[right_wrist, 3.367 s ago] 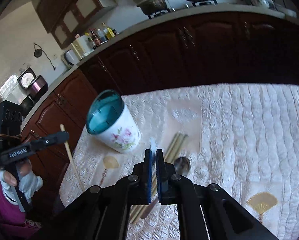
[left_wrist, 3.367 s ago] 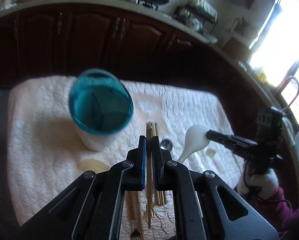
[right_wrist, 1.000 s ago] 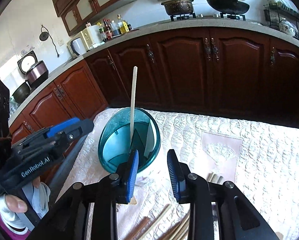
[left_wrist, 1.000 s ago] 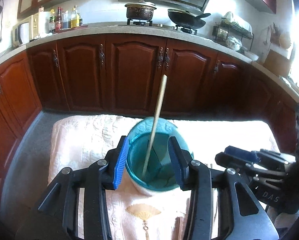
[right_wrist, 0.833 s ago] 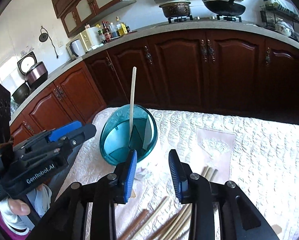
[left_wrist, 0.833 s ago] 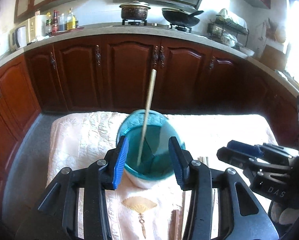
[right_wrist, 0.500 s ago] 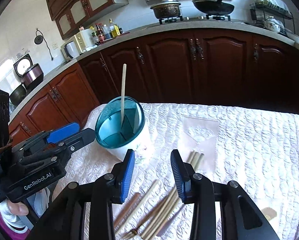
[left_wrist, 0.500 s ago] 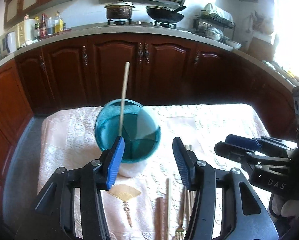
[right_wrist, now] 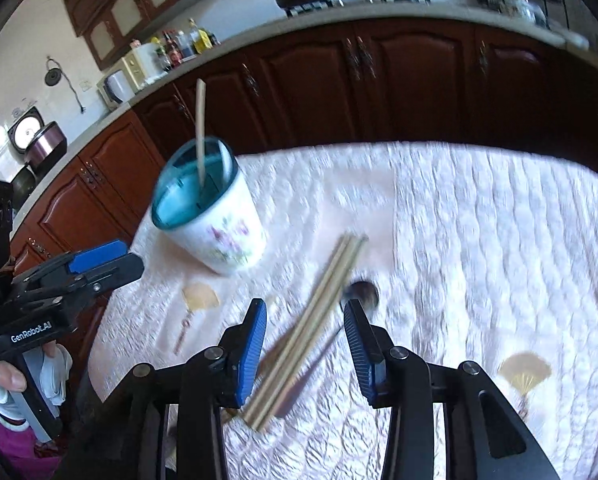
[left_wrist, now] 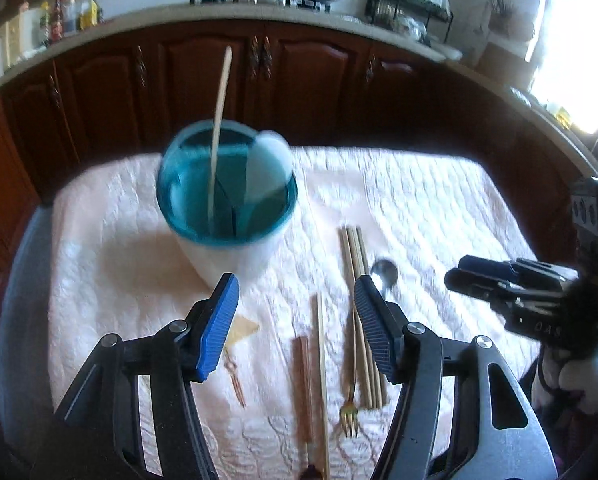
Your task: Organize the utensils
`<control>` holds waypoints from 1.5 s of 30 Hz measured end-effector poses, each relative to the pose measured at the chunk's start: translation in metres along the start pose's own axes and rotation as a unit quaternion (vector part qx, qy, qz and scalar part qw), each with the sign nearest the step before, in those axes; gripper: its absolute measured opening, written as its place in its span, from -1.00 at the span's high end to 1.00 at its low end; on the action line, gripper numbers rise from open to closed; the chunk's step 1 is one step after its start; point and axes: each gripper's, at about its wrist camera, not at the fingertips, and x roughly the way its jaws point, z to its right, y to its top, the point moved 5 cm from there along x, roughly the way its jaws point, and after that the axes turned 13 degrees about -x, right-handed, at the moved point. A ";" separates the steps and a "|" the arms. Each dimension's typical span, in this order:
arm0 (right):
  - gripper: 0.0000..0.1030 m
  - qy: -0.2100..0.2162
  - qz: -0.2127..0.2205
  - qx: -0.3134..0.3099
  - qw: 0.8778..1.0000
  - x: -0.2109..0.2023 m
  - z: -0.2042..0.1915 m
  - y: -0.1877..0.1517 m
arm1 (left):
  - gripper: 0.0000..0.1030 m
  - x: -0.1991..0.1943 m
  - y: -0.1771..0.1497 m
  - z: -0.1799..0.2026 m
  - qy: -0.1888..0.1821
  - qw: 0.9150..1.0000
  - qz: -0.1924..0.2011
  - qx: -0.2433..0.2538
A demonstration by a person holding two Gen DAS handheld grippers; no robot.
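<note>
Now both grippers, left [left_wrist: 295, 320] and right [right_wrist: 305, 344], gape empty over loose chopsticks [right_wrist: 311, 328] on the cloth [right_wrist: 479, 240]; 1 chopstick [left_wrist: 219, 128] stands in the holder [left_wrist: 227, 200].

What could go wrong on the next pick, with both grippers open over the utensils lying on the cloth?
1. The chopsticks lie packed side by side, touching the metal spoon; the right gripper may pinch several or drag the spoon along.
2. The fork lies against that bundle, so the left gripper could snag it.
3. One chopstick stands tall in the holder; a passing gripper could knock it or tip the holder on the soft quilted cloth.
</note>
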 end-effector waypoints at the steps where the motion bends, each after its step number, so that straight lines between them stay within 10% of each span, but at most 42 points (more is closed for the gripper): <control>1: 0.25 0.003 -0.006 0.007 1.000 0.004 0.002 -0.005 | -0.16 0.005 -0.006 -0.002 -0.001 1.000 -0.013 0.001; 17: 0.25 0.026 -0.052 0.067 0.996 0.069 0.049 -0.031 | -0.06 0.074 -0.057 -0.013 0.015 0.991 -0.134 0.019; 37: 0.25 0.049 -0.060 0.057 0.995 0.113 0.074 -0.007 | 0.21 0.115 -0.054 -0.014 0.046 0.983 -0.168 0.059; 45: 0.84 0.057 -0.056 0.036 0.996 0.129 0.071 -0.003 | 0.75 0.122 -0.054 -0.008 0.050 0.983 -0.163 0.070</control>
